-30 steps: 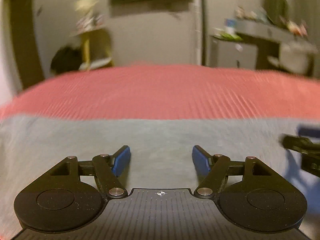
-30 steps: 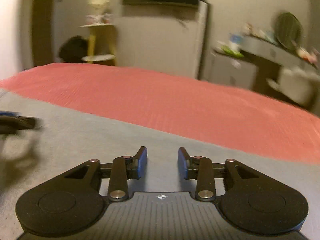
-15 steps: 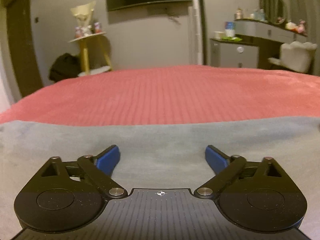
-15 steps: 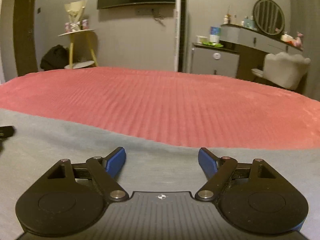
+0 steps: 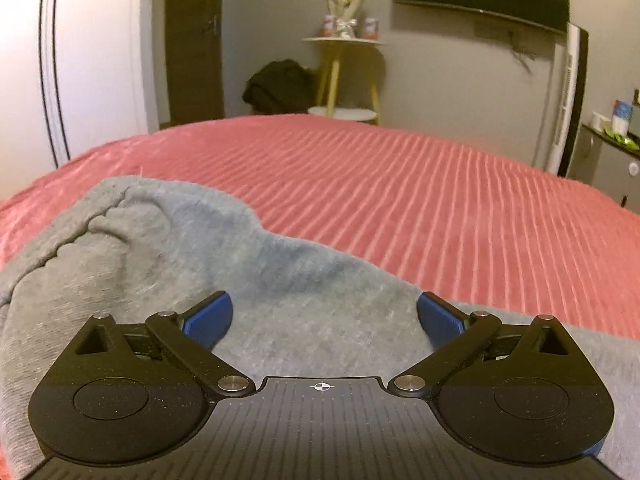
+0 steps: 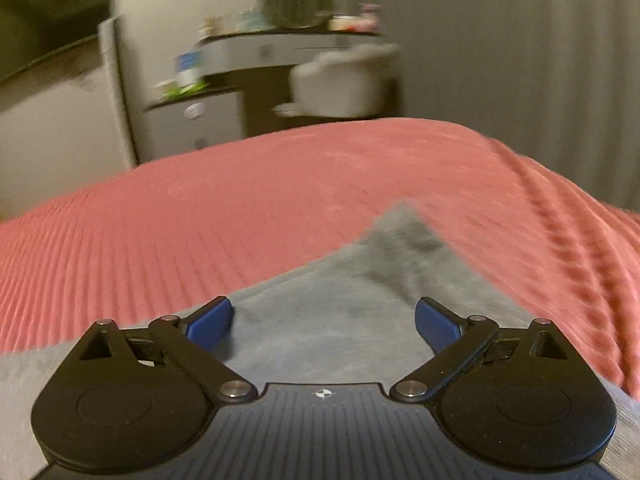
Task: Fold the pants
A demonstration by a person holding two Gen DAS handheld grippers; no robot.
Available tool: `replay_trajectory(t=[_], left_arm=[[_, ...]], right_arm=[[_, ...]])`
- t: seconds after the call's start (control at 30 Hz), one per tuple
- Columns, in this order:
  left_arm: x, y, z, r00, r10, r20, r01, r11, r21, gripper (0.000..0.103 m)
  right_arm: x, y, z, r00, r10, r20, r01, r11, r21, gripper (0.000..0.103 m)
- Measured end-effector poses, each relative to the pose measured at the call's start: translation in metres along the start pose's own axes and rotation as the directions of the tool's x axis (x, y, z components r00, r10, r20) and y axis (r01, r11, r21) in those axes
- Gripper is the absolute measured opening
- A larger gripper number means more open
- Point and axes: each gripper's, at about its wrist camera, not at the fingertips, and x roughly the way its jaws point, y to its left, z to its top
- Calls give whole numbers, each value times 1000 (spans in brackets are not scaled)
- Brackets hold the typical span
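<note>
Grey pants [image 5: 168, 264] lie flat on the red bed [image 5: 440, 200]. Left hand-held gripper [image 5: 322, 320] and right hand-held gripper [image 6: 324, 322] just opened wide, empty; next, pinch both layers at the pants' outer ends.

Fuzzy grey cloth pants [image 5: 280, 280], ribbed red bedspread [image 5: 440, 200]

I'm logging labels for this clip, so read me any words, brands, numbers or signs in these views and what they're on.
No text can be read.
Cans on the yellow side table: print too small.
Blue-and-white box on the cabinet: blurred.
Crosshair mark on the left gripper: a symbol, no letters.
</note>
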Motion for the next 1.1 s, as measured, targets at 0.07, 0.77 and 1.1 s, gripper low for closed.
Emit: replay_trajectory(t=[0.07, 0.77, 1.1], left_arm=[[-10, -16, -2, 1000, 13, 16, -15, 997, 71, 101], [-6, -51, -16, 989, -143, 38, 133, 972, 193, 103], [-6, 0, 3, 996, 76, 38, -73, 995, -62, 103]], right_arm=[[-9, 9, 0, 1000, -19, 21, 19, 1000, -6, 86], [38, -6, 14, 992, -123, 10, 123, 992, 14, 52], [21, -20, 41, 996, -94, -12, 94, 995, 21, 58]])
